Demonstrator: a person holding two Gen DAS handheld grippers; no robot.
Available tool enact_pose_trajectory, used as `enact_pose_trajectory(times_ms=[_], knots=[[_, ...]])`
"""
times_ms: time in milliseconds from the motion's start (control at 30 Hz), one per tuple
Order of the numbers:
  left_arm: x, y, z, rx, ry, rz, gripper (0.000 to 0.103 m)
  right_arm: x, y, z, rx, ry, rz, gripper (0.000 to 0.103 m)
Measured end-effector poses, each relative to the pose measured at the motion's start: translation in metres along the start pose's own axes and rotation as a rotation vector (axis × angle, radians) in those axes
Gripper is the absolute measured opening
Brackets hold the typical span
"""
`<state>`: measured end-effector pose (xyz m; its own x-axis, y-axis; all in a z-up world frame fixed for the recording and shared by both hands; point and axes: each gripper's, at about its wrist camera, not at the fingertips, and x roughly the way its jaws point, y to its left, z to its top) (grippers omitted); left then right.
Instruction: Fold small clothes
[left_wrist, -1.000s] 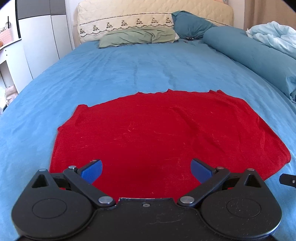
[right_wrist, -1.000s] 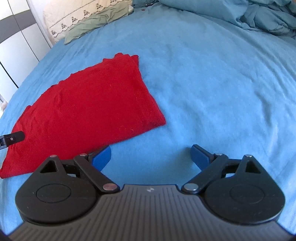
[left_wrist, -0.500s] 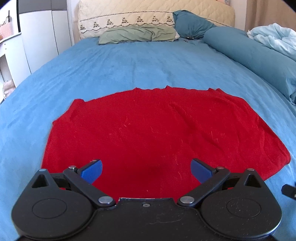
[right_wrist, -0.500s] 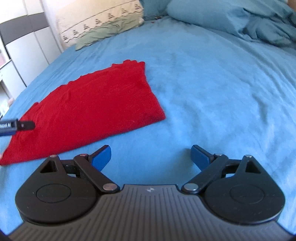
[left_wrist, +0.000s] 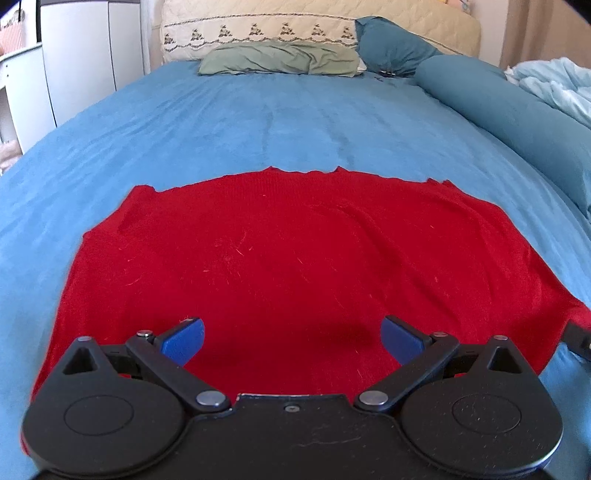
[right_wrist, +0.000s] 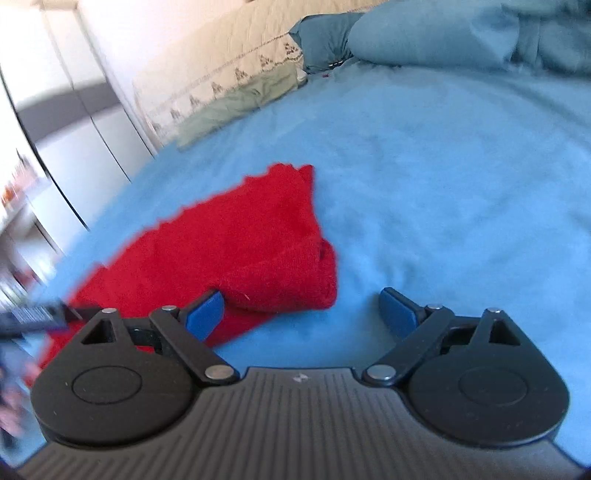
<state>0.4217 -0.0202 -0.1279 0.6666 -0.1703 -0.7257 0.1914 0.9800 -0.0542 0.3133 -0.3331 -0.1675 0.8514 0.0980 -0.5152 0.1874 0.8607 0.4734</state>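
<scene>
A bed covered in a blue sheet (left_wrist: 295, 122) carries a flat red knit garment (left_wrist: 295, 266), a green pillow (left_wrist: 280, 62), a dark teal pillow (left_wrist: 391, 46) and a long teal bolster (left_wrist: 509, 107).

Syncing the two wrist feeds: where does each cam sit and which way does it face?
Left wrist: on the open left gripper, low over the red garment, facing the headboard; own fingers show.
Right wrist: on the open right gripper, at the garment's right corner, angled left toward the wardrobe; blurred.
Shared: garment, blue bed sheet, green pillow.
</scene>
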Motion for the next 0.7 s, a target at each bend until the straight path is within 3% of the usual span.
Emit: enact_pose_trajectory(times_ms=[167,367,400,433,467,533,633,700], knots=[[0.007,0.007,0.000,-0.045,0.009,-0.023,0.103,-0.008,-0.013,0.004,0.205,-0.014,0.098,0.103],[0.007,0.006,-0.003,-0.011,-0.002,-0.012,0.103,-0.002,-0.004,0.003,0.132,0.017,0.072,0.103],[0.008,0.007,-0.003,-0.010,-0.001,-0.011,0.103,0.003,0.001,0.004,0.110,0.016,0.060,0.096],[0.008,0.008,-0.002,-0.008,-0.001,-0.006,0.103,0.008,0.005,0.006,0.091,0.016,0.043,0.079],[0.008,0.009,-0.002,-0.007,-0.003,-0.001,0.103,0.015,0.009,0.008,0.072,0.019,0.016,0.071],[0.012,0.011,-0.002,-0.001,0.012,0.006,0.103,0.026,0.013,0.011,0.045,0.027,-0.060,0.039],[0.026,0.007,-0.004,0.032,0.048,0.035,0.103,0.031,0.026,0.017,-0.001,0.047,-0.130,0.027],[0.026,0.005,-0.002,0.047,0.054,0.042,0.103,0.030,0.046,0.025,-0.048,0.061,-0.168,0.026]])
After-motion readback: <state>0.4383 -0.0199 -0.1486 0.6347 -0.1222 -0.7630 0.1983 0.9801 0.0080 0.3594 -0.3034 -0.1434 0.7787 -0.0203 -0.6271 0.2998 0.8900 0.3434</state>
